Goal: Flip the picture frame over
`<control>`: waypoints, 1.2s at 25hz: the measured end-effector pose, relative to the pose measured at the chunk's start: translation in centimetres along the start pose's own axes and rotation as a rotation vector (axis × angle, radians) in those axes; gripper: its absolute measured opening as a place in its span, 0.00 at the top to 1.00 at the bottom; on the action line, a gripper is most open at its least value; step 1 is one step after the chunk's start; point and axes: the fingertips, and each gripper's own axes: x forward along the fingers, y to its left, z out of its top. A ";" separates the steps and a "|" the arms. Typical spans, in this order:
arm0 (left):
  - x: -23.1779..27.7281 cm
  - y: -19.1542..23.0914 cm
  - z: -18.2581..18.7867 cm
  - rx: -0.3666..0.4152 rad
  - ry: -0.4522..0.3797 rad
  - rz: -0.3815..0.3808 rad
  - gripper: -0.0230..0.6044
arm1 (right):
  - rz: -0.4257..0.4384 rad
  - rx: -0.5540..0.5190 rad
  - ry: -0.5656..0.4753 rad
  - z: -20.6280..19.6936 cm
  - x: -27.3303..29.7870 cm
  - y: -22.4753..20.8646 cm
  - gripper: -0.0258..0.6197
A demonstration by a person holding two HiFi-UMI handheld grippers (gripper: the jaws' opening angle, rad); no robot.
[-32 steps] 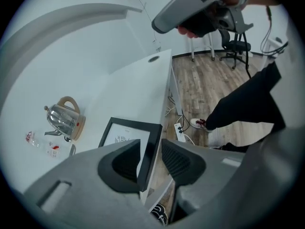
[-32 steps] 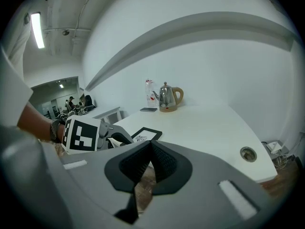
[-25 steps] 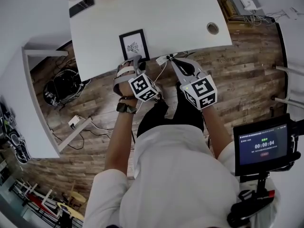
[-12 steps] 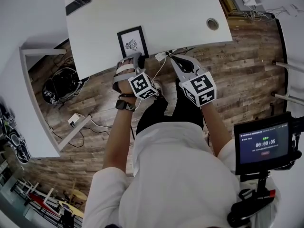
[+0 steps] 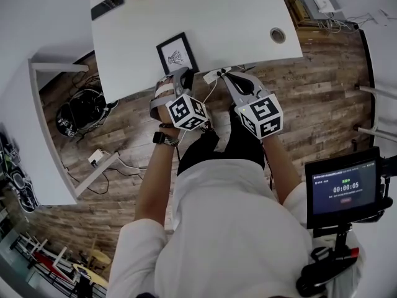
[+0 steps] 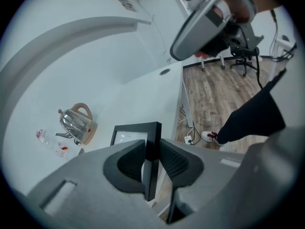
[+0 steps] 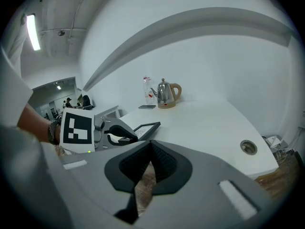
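1. Head view — the picture frame lies near the front edge of the white table. Its pic side is up w/ a dark sketch showing, so it is not yet flipped. The left gripper comes at its near end from the person's side, prob. because that end is the easiest to pinch and lever. The right gripper hangs just beside it at the table edge, apart from the frame, and is likely kept clear as a spare. Writing: the screen at the person's right reads 00:00:05, and the green chars above are too small to read. The marker cubes carry b/w squares only.
2. Left gripper view — the jaws are closing on the frame's black side rail, which stands between the pads. Both pads look to be touching it. The rail is taken edge-on, so a wrist roll should turn the frame over. The kettle stands well back on the table, w/ no brand legible.
3. Right gripper view — this tool's jaws meet tip to tip w/ nothing between them, and only wood floor shows through the gap lower down. The frame's near side seems tilted up in the left tool's hold. The bottle beside the kettle has a red label w/ print too small to read, and a phone lies flat in front of it
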 end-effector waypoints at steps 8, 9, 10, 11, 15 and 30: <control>-0.5 2.4 1.5 -0.255 -0.097 -0.001 0.82 | -0.015 0.010 -0.023 1.0 0.3 -0.8 0.96; -0.6 2.8 1.7 -0.307 -0.115 -0.001 0.82 | -0.016 0.009 -0.026 1.2 0.4 -0.9 0.96; -0.7 3.2 1.7 -0.358 -0.133 0.001 0.82 | -0.016 0.007 -0.029 1.4 0.5 -1.0 0.96; -0.9 3.6 1.8 -0.406 -0.151 0.006 0.82 | -0.017 0.005 -0.031 1.6 0.5 -1.1 0.96; -1.7 4.7 1.7 -0.556 -0.212 0.020 0.82 | -0.013 -0.001 -0.036 2.0 0.8 -1.1 0.96; -4.3 5.7 -0.3 -1.003 -0.439 0.018 0.82 | 0.031 -0.037 -0.023 2.4 1.6 0.1 0.96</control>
